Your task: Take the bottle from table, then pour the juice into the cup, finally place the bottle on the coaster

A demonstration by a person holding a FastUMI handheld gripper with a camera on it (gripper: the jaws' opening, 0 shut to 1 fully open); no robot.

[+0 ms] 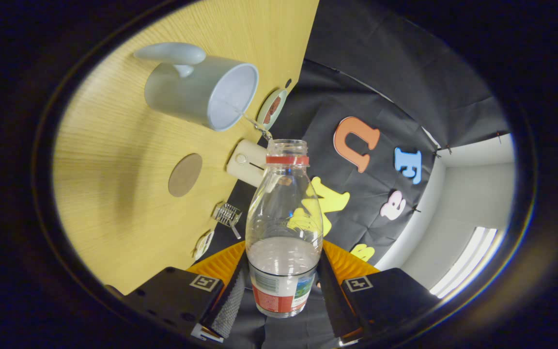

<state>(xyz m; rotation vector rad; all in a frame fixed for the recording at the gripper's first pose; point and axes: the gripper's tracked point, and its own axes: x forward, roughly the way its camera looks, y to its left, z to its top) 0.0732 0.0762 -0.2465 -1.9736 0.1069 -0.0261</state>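
My gripper (283, 291) is shut on a clear plastic bottle (284, 228), both fingers pressing its labelled lower part. The bottle has no cap, a red ring under its open mouth, and some pale liquid low inside. The whole view is rolled, so the wooden table (114, 194) stands like a wall beside the bottle. A thin stream (252, 121) leaves the bottle's mouth and runs into a pale grey cup (196, 89) with a handle, just beyond the mouth. A round brown coaster (185, 175) lies on the table between the cup and the fingers.
Along the table's far edge sit a cream box-like object (247, 163), a small wire rack (227, 214), a round dish (271, 109) behind the cup and a small round item (203, 245) nearer the fingers. Black cloth wall rises beyond.
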